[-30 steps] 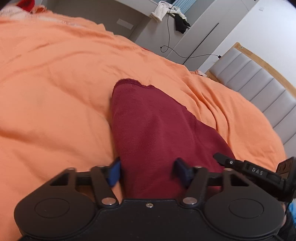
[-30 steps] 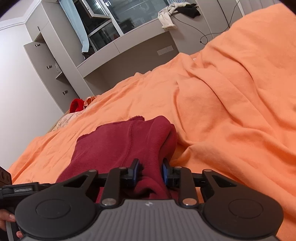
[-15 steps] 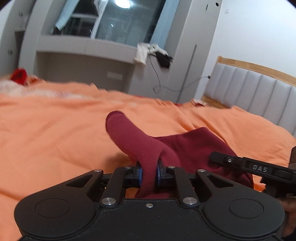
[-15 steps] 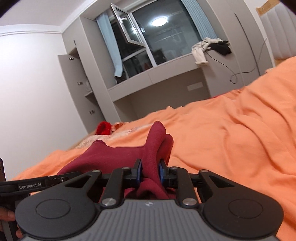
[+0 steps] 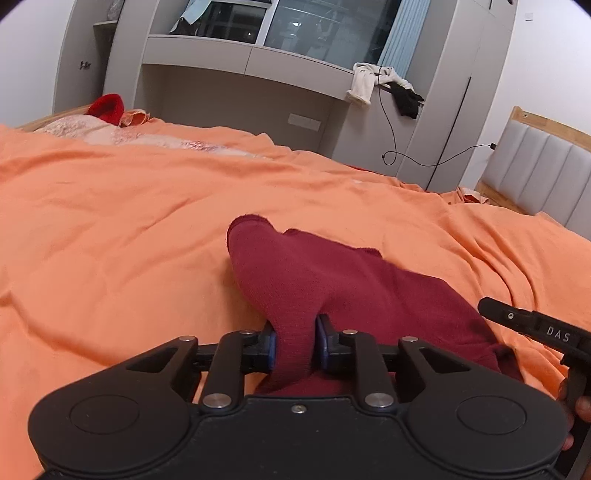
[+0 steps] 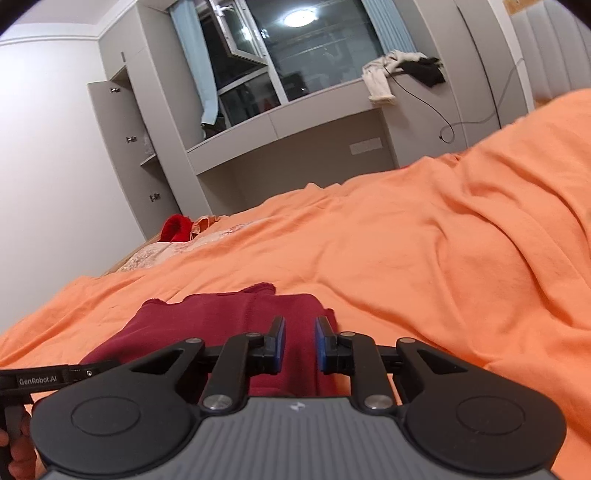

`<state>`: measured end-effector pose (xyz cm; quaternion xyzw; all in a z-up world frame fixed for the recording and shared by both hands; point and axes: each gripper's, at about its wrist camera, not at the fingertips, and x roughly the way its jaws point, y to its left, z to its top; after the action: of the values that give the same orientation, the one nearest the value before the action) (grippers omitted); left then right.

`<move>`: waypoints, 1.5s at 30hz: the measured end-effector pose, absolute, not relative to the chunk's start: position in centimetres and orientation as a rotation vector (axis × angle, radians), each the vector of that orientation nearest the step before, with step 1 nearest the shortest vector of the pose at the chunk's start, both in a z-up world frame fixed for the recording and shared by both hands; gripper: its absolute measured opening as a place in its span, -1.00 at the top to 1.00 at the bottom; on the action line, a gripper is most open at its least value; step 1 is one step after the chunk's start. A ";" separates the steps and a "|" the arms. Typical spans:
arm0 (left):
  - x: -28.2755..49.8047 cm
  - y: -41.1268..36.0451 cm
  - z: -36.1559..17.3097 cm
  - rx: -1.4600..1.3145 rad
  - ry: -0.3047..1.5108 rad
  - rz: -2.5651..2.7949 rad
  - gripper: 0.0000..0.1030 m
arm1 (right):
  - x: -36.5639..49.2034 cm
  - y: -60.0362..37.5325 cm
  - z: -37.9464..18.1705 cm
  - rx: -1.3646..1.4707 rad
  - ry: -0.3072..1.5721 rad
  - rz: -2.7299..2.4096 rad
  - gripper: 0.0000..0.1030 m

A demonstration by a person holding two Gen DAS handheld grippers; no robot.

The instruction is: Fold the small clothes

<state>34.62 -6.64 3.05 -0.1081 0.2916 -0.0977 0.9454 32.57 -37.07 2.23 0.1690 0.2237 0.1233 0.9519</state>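
The left gripper [image 5: 294,345] pinches a bunched fold of the maroon garment [image 5: 332,291], its jaws having just eased slightly wider around the cloth. The right gripper [image 6: 298,345] stands narrowly parted with the garment [image 6: 229,314] between its pads; whether they press it, I cannot tell. The garment lies on the orange bed [image 5: 110,229]. Only the left view shows the headboard [image 5: 539,166]; only the right, the ceiling-lamp reflection [image 6: 298,16].

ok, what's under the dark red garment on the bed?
The dark red garment lies on the orange bedsheet, which shows all around it. The cloth covers whatever sits directly beneath. Its near edge is pinched in the left gripper.
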 end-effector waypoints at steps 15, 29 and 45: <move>29.3 -7.5 6.6 -0.138 0.460 -0.118 -0.76 | 27.4 -35.7 4.8 0.253 0.356 0.285 -0.54; 17.1 -6.9 7.4 -0.058 0.284 -0.078 -0.99 | 15.4 -34.5 6.1 0.169 0.179 0.282 -0.99; 8.5 -5.8 3.9 -0.046 0.306 -0.079 -0.99 | 6.9 -33.5 3.2 0.140 0.234 0.194 -1.00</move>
<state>8.48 -5.77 3.85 -0.0231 0.1522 -0.0392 0.9873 6.95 -33.48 3.24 0.0696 0.1167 0.0965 0.9860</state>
